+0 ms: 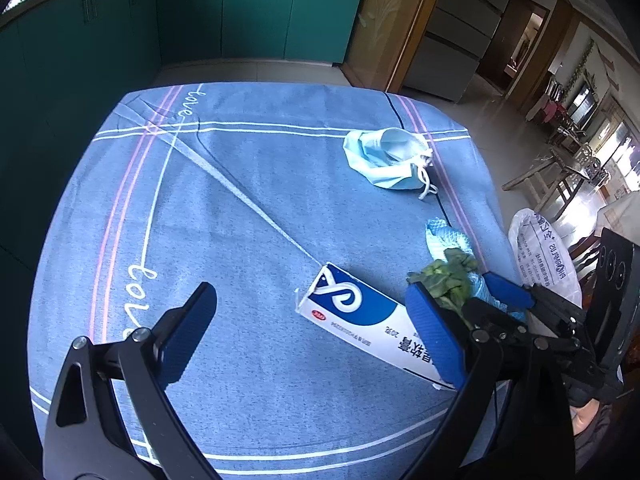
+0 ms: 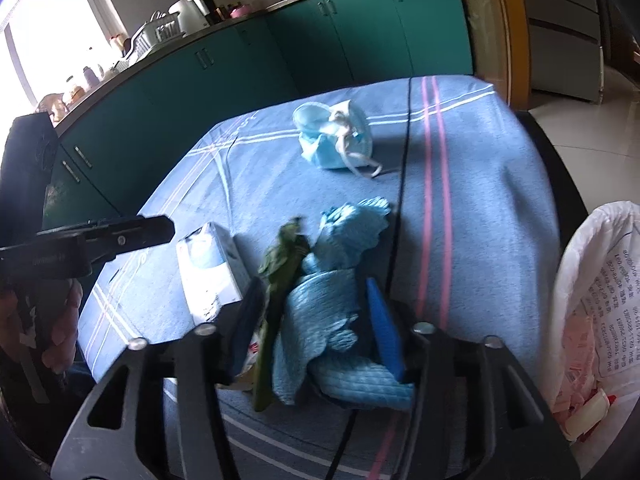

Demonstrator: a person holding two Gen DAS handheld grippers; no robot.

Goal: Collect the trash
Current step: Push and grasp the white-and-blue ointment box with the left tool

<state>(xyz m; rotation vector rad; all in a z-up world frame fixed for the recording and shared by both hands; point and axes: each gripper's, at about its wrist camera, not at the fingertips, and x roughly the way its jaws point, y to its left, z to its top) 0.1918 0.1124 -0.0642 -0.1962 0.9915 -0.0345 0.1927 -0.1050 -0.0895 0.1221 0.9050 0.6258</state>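
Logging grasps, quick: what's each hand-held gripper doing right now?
Left hand-held gripper: open, holding nothing.
Right hand-held gripper: shut on blue cloth and green leaf.

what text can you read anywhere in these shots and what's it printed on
"love" – white script on the blue tablecloth, seen twice, at the far corner and the near left.
"20" – on the white and blue box, upside down beside Chinese characters I can't make out; its small red label is unreadable.
White plastic bag: printed lines too small and distorted to read.

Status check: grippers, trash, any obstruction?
Left gripper open, empty. Right gripper shut on light-blue mesh cloth with green leaves. White-and-blue carton, crumpled blue mask remain.
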